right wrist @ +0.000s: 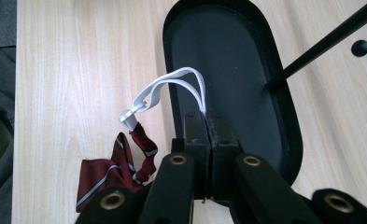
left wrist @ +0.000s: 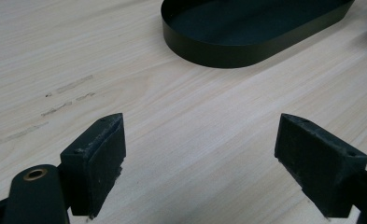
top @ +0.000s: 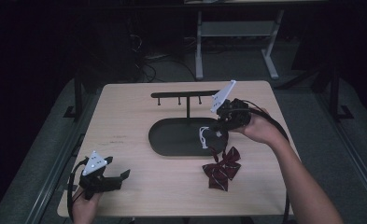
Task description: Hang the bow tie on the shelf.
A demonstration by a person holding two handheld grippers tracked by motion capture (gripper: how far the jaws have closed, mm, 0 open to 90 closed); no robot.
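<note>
White elastic strap [right wrist: 172,86] of maroon bow tie [top: 222,169] clenched in right gripper [right wrist: 208,122] fingers, bow on table [top: 125,126]; hanging on rack [top: 186,96] remains. Left gripper [top: 107,176] fingers released, idle.

The bow tie [right wrist: 118,175] is partly hidden behind the right tongs [right wrist: 211,122], where its white strap [right wrist: 172,86] vanishes.

A striped cloth bow tie [top: 222,169] with a smooth white strap [right wrist: 172,88] lies on pale matt wood-grain table [top: 125,121], beside a matt black tray [top: 172,137].
</note>
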